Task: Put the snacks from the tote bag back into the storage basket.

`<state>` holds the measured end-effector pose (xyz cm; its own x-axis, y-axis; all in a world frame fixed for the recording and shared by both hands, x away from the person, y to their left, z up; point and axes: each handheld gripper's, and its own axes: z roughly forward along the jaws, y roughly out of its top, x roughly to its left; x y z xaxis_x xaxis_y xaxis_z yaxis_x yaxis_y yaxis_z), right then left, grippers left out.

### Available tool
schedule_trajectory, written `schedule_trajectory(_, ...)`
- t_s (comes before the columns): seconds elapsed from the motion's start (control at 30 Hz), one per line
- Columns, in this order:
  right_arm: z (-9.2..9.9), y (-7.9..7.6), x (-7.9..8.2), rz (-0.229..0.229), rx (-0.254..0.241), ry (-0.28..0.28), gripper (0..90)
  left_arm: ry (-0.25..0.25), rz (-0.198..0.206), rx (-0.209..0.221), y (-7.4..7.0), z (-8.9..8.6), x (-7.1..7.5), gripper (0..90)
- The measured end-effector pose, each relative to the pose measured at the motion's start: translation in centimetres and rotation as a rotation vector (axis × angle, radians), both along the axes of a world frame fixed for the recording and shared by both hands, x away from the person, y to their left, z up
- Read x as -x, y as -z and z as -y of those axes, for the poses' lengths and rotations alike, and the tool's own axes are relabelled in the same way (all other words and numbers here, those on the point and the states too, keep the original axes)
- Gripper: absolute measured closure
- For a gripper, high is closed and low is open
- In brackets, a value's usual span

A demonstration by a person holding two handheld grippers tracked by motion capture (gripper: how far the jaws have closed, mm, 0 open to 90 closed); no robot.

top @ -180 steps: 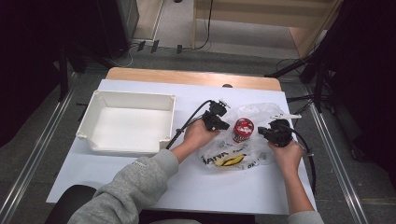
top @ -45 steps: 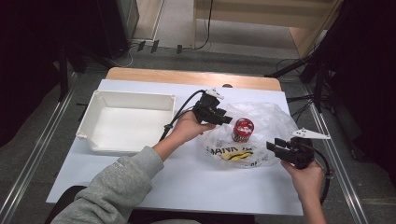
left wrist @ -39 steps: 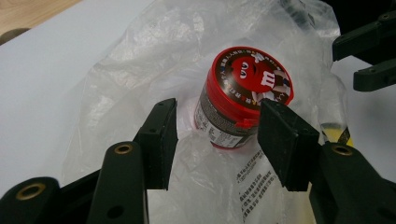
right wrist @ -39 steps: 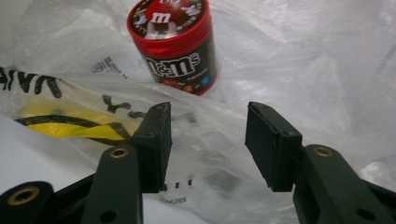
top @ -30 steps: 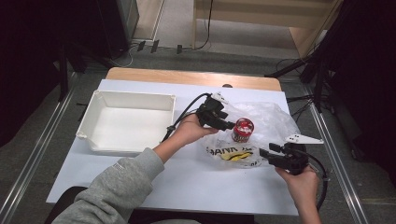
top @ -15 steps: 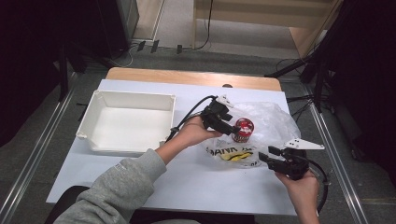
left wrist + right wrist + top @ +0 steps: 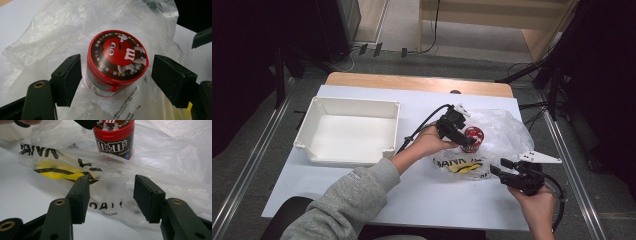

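Red-lidded M&M's jar [image 7: 117, 65] stands upright on a clear plastic bag [image 7: 502, 132] on the white counter [image 7: 422, 200]. Left claw [image 7: 116, 80] straddles it, released, jaws either side, not touching. Right claw [image 7: 111, 197], spread wide, sits at the bag's near edge. White tray [image 7: 348, 131] lies apart.

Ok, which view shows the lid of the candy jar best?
The left gripper view: the lid faces the camera, its red character print readable, between the open left gripper. The high view shows the candy jar as a small red spot. The right gripper view shows its side label and cuts off the top.
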<state>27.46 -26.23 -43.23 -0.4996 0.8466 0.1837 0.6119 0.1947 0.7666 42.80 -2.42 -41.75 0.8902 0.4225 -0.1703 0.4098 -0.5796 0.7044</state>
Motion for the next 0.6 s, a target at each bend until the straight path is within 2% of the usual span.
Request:
schedule_trajectory(0.17, 0.0, 0.1, 0.1, -0.003, 0.014, 0.005, 48.8, 0.003, -0.028, 0.006, 0.9, 0.3, -0.3, 21.8)
schedule_trajectory(0.47, 0.1, 0.2, 0.1, -0.011, 0.02, 0.01, 49.0, 0.019, -0.017, -0.008, 2.1, 1.2, 0.1, 18.2)
schedule_trajectory(0.6, 0.0, 0.3, 0.1, -0.015, 0.024, 0.011, 49.0, 0.012, -0.037, -0.001, 2.9, 1.3, -0.1, 18.1)
